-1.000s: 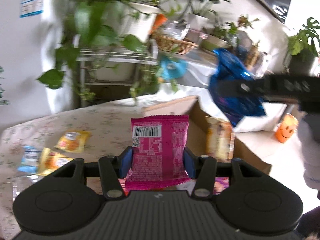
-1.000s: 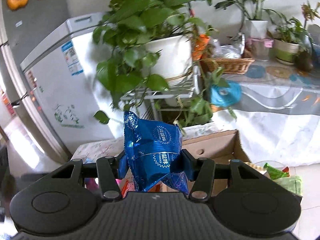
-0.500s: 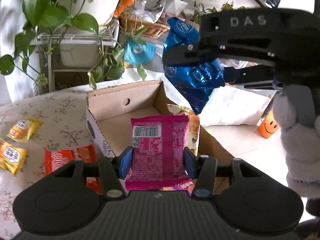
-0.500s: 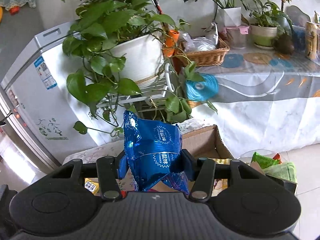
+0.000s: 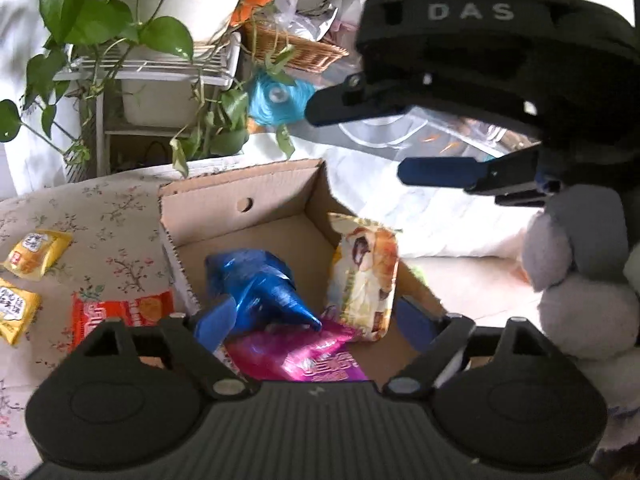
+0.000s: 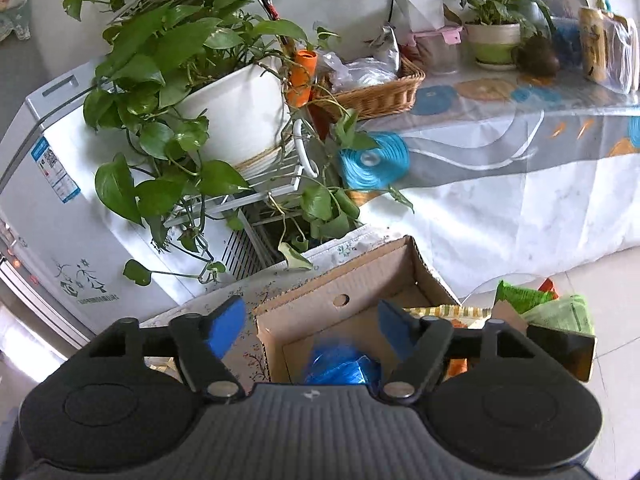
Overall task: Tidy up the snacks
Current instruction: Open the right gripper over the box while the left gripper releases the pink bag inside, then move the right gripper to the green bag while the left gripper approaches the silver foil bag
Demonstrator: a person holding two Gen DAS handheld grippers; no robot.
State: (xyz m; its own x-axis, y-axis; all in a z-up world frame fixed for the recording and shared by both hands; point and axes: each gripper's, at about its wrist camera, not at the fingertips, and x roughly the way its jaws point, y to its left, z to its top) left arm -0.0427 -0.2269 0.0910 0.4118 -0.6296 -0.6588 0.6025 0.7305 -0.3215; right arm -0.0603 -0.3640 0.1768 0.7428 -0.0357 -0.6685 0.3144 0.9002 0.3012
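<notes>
Both grippers stood wide apart with nothing between their blue pads. The left gripper (image 5: 316, 320) hung over the open brown cardboard box (image 5: 276, 188), and directly below its spread fingers lay the crinkled blue foil snack bag (image 5: 256, 284) on top of the flat magenta snack packet (image 5: 296, 354). A pale yellow pastry packet (image 5: 364, 276) leaned against the box wall toward its right finger. The right gripper (image 6: 312, 322) hovered above the same box, the blue bag (image 6: 340, 368) blurred beneath it. Left of the left gripper, an orange-red wrapper (image 5: 120, 312) and two small yellow packets (image 5: 34, 254) lay on the floral tablecloth (image 5: 100, 216).
</notes>
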